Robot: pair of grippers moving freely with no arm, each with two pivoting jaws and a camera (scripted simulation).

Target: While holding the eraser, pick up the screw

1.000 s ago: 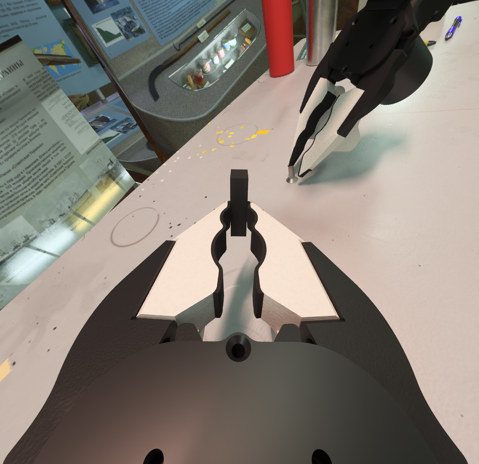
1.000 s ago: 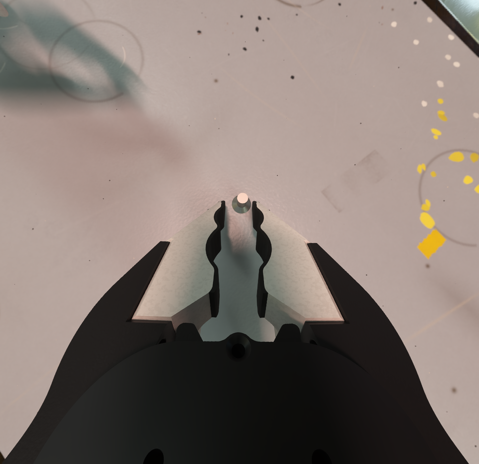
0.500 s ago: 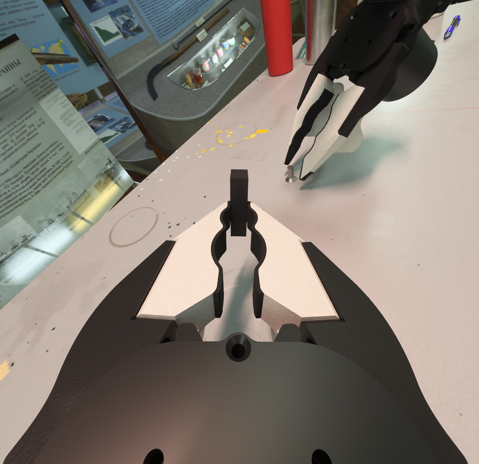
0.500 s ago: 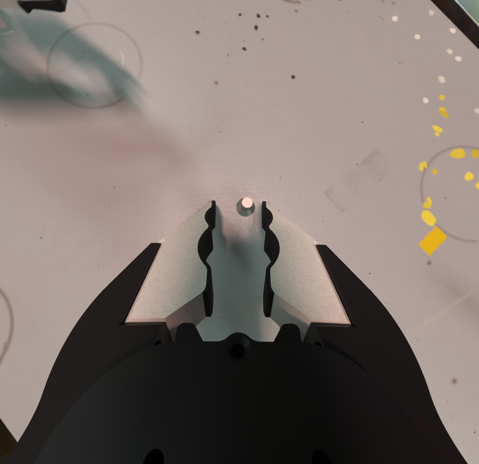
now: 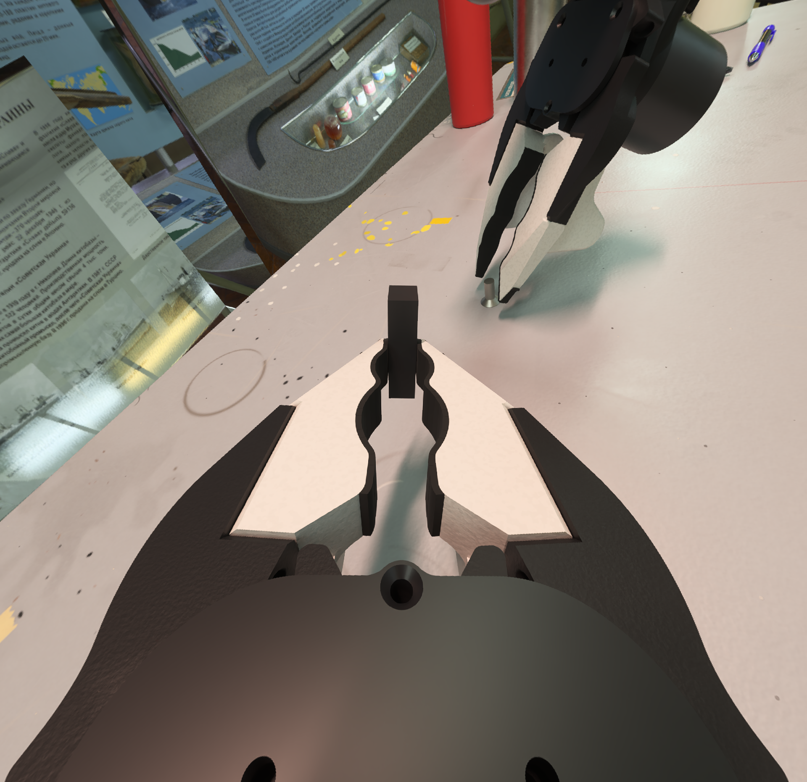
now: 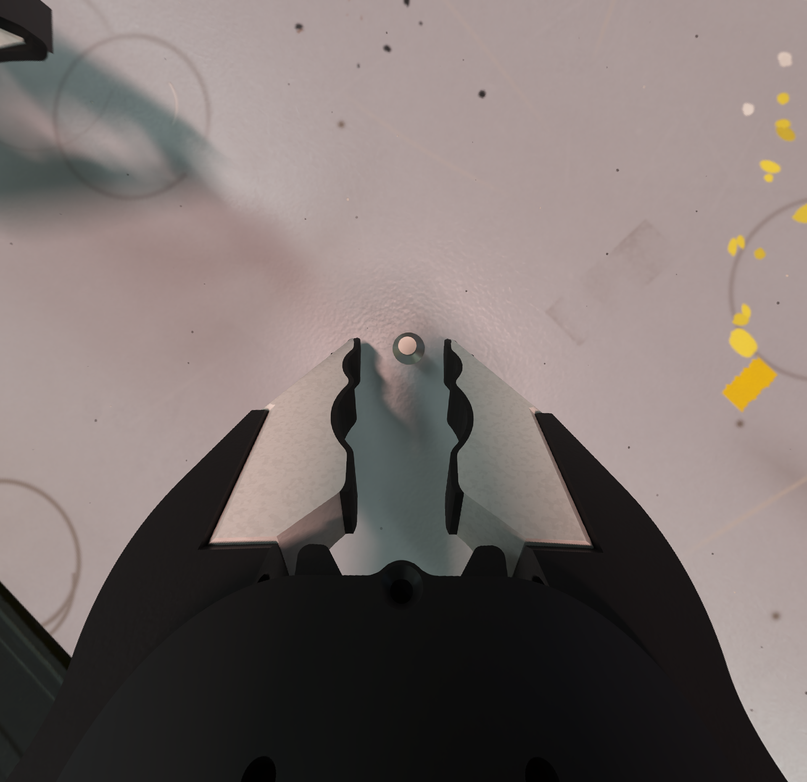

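Screw (image 6: 408,348) stands head-down on your bench (image 6: 567,150), shank upright, at twelve o'clock between your released right claw (image 6: 401,346) tips, while your left claw (image 5: 402,346) grasps the eraser (image 5: 402,337) farther back.

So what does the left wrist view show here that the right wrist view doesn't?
Only the left wrist view: the black eraser clamped in the left gripper, a red cylinder, a blue pen, and display panels beyond the table edge. Only the right wrist view: the screw seen end-on between the open fingertips of the right gripper. Both: screw, right gripper, spotted table.
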